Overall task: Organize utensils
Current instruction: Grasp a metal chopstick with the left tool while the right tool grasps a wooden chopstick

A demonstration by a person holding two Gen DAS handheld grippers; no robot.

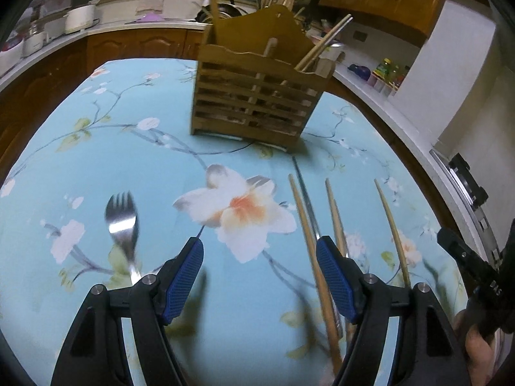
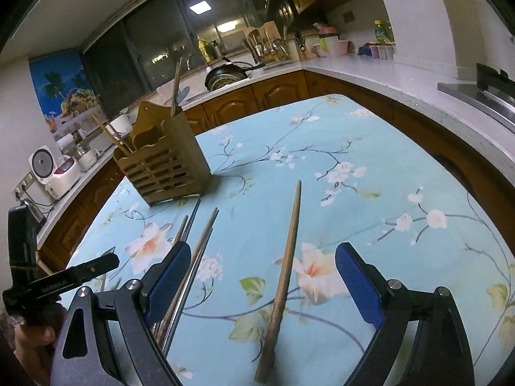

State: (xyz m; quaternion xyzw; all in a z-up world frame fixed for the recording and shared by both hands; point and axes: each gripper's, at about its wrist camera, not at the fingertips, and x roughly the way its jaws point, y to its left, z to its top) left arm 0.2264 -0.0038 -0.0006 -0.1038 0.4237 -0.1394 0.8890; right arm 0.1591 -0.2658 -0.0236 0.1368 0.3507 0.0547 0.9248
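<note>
Blue-padded left gripper (image 1: pixel 259 276): jaws spread wide, holding nothing, hovering over the near part of the table (image 1: pixel 48 167), which carries a blue floral cloth.

Fork (image 1: pixel 122 222): steel, blurred, lying just left of the left gripper's left finger, tines pointing toward the far edge, handle running back under that finger.

Utensil caddy (image 1: pixel 254 96): slatted wood, upright near the far edge of the table, ahead of the left gripper and slightly right. Several chopsticks already stand in it.

Loose chopsticks (image 1: pixel 309 238): a cluster of wooden ones with a darker metal one among them, beside and partly under the left gripper's right finger, long axes running from near edge toward the caddy.

Right gripper (image 2: pixel 262 278): jaws likewise wide apart and empty, low over the near edge of the table.

Single wooden chopstick (image 2: pixel 285 276): lies between the right gripper's fingers, closer to the left one and touching neither. Thick end toward the camera, tip toward the far edge, leaning slightly right. In the left wrist view this may be the rightmost stick; I cannot say for certain.

Judgement: the right gripper is nearer and already straddles this chopstick across its long axis, so closing on it looks like the next step. The caddy (image 2: pixel 164 160) stands ahead and well to its left.
</note>
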